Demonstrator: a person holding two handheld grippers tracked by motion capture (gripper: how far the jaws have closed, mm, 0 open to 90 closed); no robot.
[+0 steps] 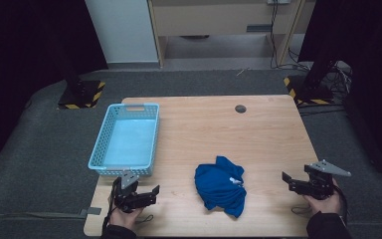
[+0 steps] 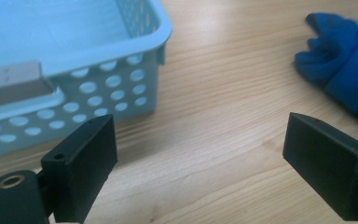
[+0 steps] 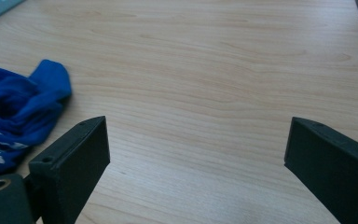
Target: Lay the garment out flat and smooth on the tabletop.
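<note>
A crumpled blue cloth (image 1: 221,185) with a small white print lies on the wooden table (image 1: 258,129), near its front edge. It also appears at the right of the left gripper view, blue cloth (image 2: 342,60), and at the left of the right gripper view, blue cloth (image 3: 14,105). My left gripper (image 1: 151,191) rests low at the front left, open and holding nothing, left of the cloth. My right gripper (image 1: 286,180) hovers at the front right, open as well, right of the cloth. A light blue perforated basket (image 1: 115,164) stands behind the left gripper, with nothing in it.
The basket's near corner (image 2: 121,79) is close ahead of the left gripper. A small dark round hole (image 1: 240,108) marks the table's far side. Beyond the table are grey floor, two stands with yellow-black bases (image 1: 82,94), and cables.
</note>
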